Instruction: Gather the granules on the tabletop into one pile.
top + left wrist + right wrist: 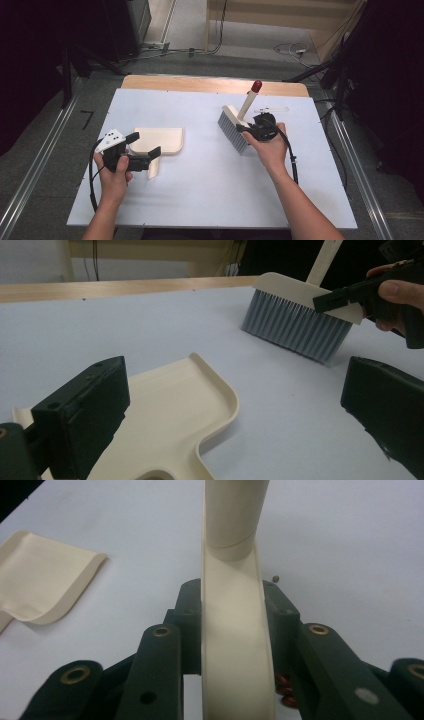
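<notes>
A cream dustpan (160, 140) lies flat on the white table at the left, its handle pointing toward me. My left gripper (144, 145) hovers over its near corner with the jaws wide apart. In the left gripper view (235, 410) the pan (170, 410) lies under and between them, untouched by the pads. A hand brush (231, 131) with grey bristles and a red-tipped handle (256, 86) stands at the right, bristles down on the table. My right gripper (252, 129) is shut on the brush's cream back (235, 655), just below the handle.
The white board (210, 200) lies on a wooden table whose far edge (200, 82) shows behind it. A thin white strip (272, 109) lies behind the brush. A few small red-brown bits (283, 686) sit on the table under my right gripper. Cables run on the floor beyond.
</notes>
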